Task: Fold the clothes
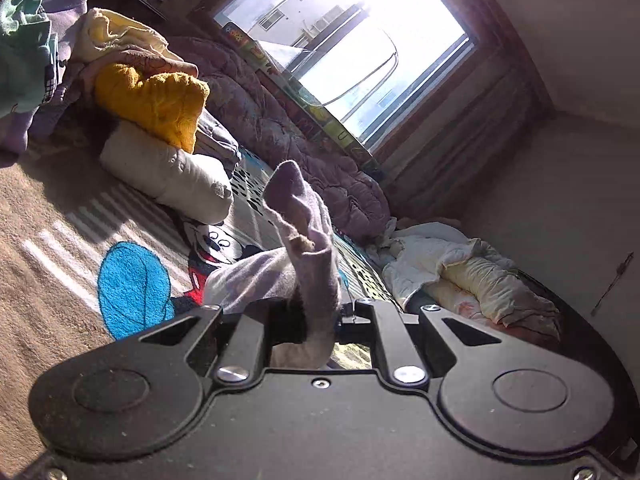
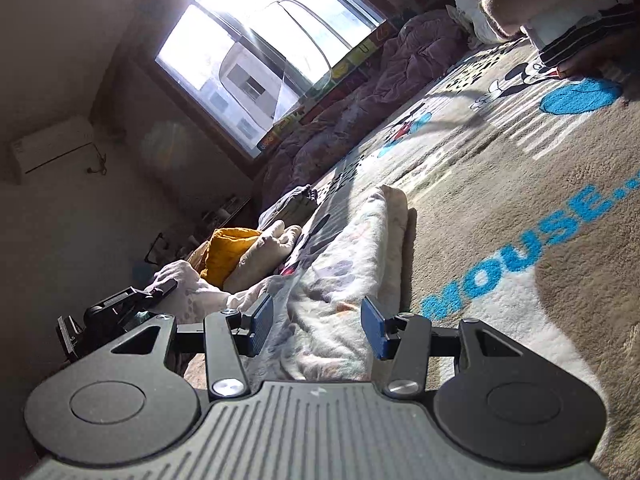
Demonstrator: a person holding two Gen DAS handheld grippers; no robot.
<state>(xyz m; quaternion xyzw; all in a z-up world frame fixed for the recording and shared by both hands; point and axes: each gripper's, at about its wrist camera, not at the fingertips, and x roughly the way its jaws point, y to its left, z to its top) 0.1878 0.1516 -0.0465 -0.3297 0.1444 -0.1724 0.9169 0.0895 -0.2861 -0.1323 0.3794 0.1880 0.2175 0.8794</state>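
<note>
Two hand-held grippers work over a Mickey Mouse carpet [image 2: 520, 184] in a sunlit bedroom. The left gripper [image 1: 320, 312] has its jaws pressed together on a pale lilac garment [image 1: 304, 240], whose cloth rises in a crumpled peak above the fingers and trails down onto the carpet [image 1: 48, 216] behind them. In the right wrist view the right gripper [image 2: 316, 326] stands with its blue pads [image 2: 262, 320] spread apart, holding nothing, with a folded, pastel-printed white cloth [image 2: 348, 264] lying on the carpet between and just beyond them; whether the pads touch it cannot be told. The left gripper [image 2: 120, 304] shows at that view's left edge, pinching light fabric. Near it sit a mustard-yellow knit [image 2: 228, 248] and cream clothing; from the left wrist the same yellow knit [image 1: 156, 100] rests on a rolled white bundle [image 1: 172, 172]. A purple quilt [image 1: 280, 120] lies along the bright window [image 1: 360, 40]
</note>
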